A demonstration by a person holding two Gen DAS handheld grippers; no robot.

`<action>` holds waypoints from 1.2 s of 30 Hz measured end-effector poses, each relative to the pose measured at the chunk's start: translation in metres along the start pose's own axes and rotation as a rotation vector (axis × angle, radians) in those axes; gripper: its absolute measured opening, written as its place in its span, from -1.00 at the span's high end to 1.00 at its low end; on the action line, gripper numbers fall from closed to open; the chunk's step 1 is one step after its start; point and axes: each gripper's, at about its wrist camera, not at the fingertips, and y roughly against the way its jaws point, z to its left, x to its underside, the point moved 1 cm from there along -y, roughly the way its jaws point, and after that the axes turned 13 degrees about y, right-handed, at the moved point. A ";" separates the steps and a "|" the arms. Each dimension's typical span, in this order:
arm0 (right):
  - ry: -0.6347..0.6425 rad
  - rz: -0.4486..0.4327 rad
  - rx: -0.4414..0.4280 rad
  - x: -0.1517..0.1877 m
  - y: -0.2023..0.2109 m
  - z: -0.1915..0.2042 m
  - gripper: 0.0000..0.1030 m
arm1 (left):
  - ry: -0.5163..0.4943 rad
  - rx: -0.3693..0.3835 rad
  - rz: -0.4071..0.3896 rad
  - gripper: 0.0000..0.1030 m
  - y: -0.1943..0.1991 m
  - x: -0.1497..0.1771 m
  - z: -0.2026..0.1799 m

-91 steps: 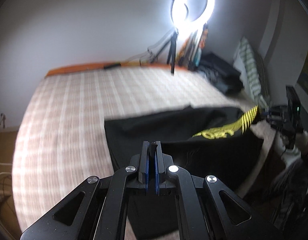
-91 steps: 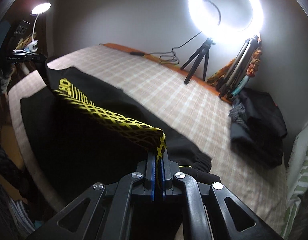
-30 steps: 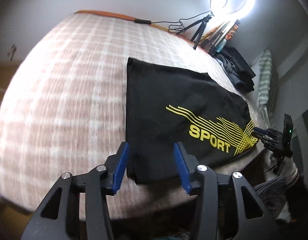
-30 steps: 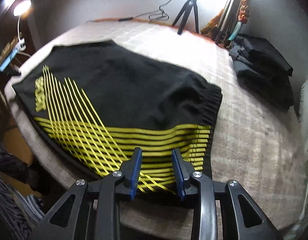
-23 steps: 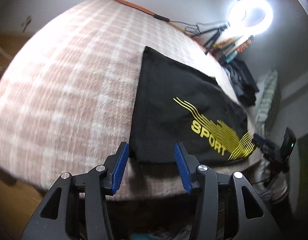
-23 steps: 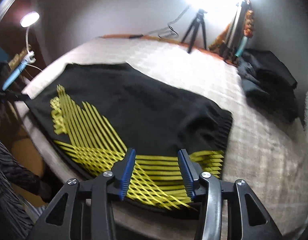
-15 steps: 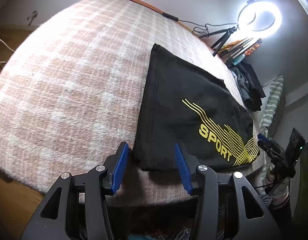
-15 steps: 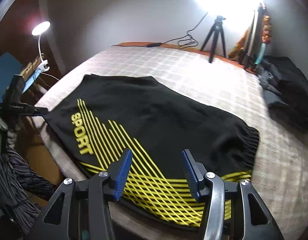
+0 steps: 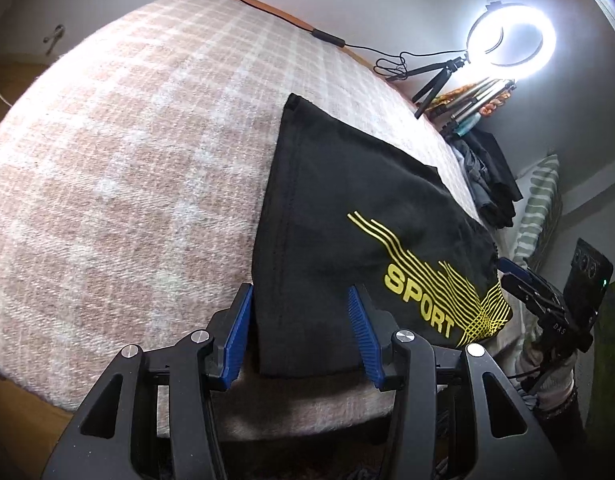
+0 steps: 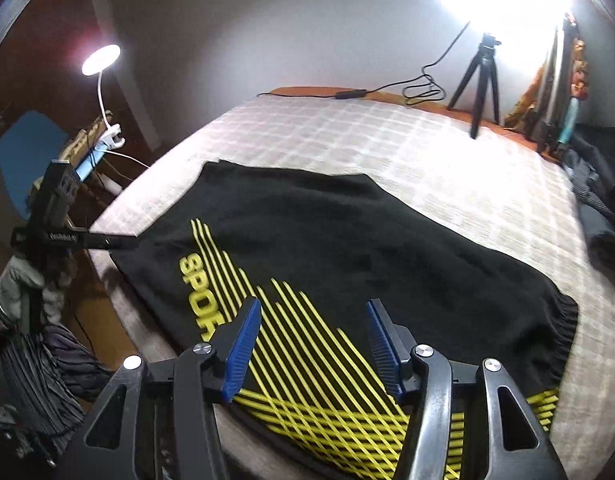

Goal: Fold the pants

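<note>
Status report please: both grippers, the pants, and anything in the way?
Left gripper open, right gripper open, jaws empty. Black pants flat on bed, near edge. Nothing in the way.

The left gripper (image 9: 299, 332) is hovering with its blue pads spread wide over the near corner of the black pants (image 9: 347, 216), which are lying flat on the plaid blanket (image 9: 127, 168) beneath a glowing ring light (image 9: 511, 40).

A ring light (image 9: 511, 42) at two o'clock in the left wrist view glows sharply; in the right wrist view it blooms into glare at one o'clock, washing out the wall. A small lamp (image 10: 101, 60) shines at ten o'clock. Corners fall dark, fisheye bends the bed (image 9: 127, 152), and the far clutter looks perhaps slightly soft.
</note>
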 end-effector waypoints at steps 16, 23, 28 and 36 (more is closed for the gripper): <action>-0.078 0.096 -0.243 -0.109 -0.092 0.044 -0.38 | -0.065 0.150 -0.100 0.78 0.001 -0.005 -0.020; -0.093 0.232 -0.292 -0.163 -0.164 0.074 -0.38 | -0.112 0.111 -0.093 0.79 -0.007 0.000 -0.022; -0.027 0.338 -0.228 -0.172 -0.202 0.101 -0.36 | -0.098 0.060 -0.135 0.69 0.008 0.001 -0.007; 0.071 0.466 -0.073 -0.182 -0.235 0.128 -0.37 | -0.081 0.038 -0.124 0.38 0.016 0.010 0.000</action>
